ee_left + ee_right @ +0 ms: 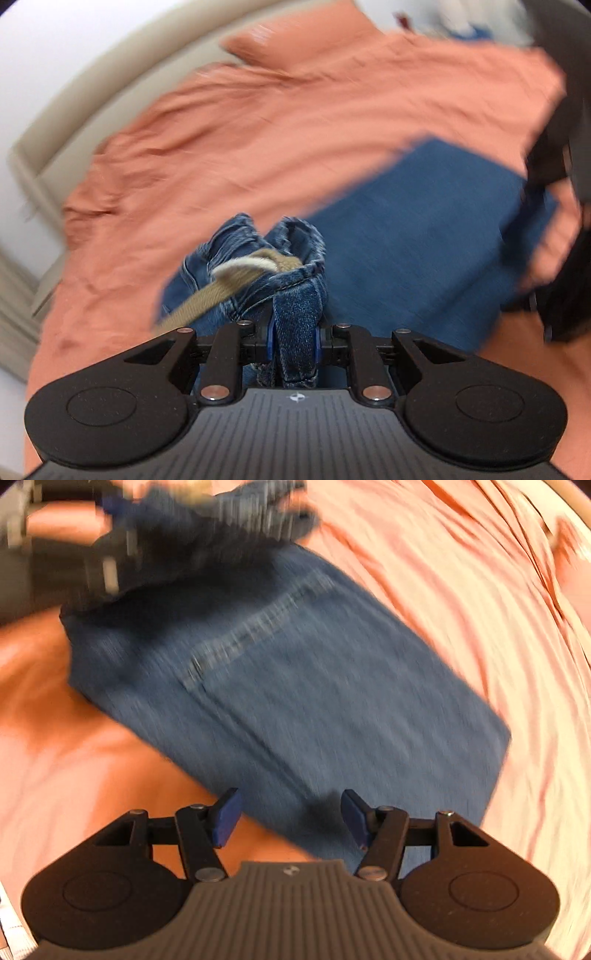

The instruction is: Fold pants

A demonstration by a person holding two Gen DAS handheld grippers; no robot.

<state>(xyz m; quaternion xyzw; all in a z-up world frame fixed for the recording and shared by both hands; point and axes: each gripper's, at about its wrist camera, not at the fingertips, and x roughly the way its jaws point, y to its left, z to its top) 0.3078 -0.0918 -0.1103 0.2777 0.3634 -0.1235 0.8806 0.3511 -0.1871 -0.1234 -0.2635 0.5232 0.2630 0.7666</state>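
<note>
**Gripping the waistband while the other claw hangs free**

Pinching a bunched fold of the blue denim pants [295, 295] by the waistband, the left gripper [293, 343] is clenched tight; a tan drawstring cord [229, 284] trails from the bunch. The rest lies folded flat on the wrinkled orange bedsheet [240, 147].

From the right wrist, the right gripper [290, 819] hovers released, blue pads apart, over the folded denim's near edge.

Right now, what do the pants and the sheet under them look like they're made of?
Pants: blue denim, judging by the faded twill weave and stitched seams. Sheet: soft matte orange woven fabric, possibly cotton, since it wrinkles finely; blur leaves that open.
</note>
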